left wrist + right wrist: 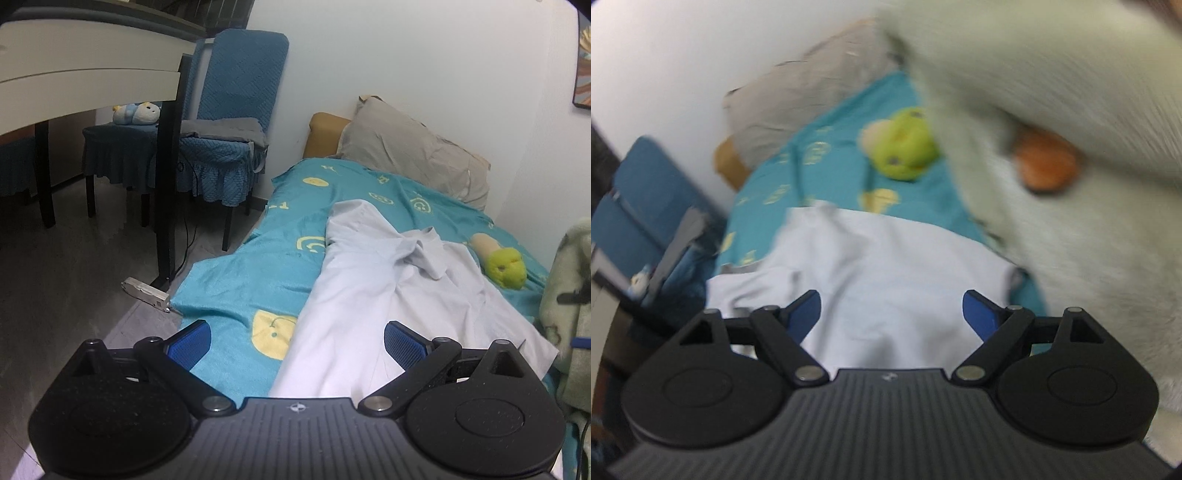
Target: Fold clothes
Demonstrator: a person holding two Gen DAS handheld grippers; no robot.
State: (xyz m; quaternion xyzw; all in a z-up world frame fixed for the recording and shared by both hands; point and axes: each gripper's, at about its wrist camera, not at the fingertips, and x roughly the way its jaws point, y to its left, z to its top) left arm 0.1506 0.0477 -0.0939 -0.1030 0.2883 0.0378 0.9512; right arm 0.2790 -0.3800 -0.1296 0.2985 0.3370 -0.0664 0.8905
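Note:
A pale lilac-white shirt lies spread on a turquoise bedsheet with yellow smiley prints, its collar toward the pillow and one sleeve stretched toward the head of the bed. My left gripper is open and empty above the shirt's near hem. In the blurred right wrist view the same shirt lies below my right gripper, which is open and empty.
A grey pillow lies at the bed's head. A green plush toy sits beside the shirt and shows in the right wrist view. A fluffy pale blanket fills the right. Blue chairs, a desk and a power strip are on the left.

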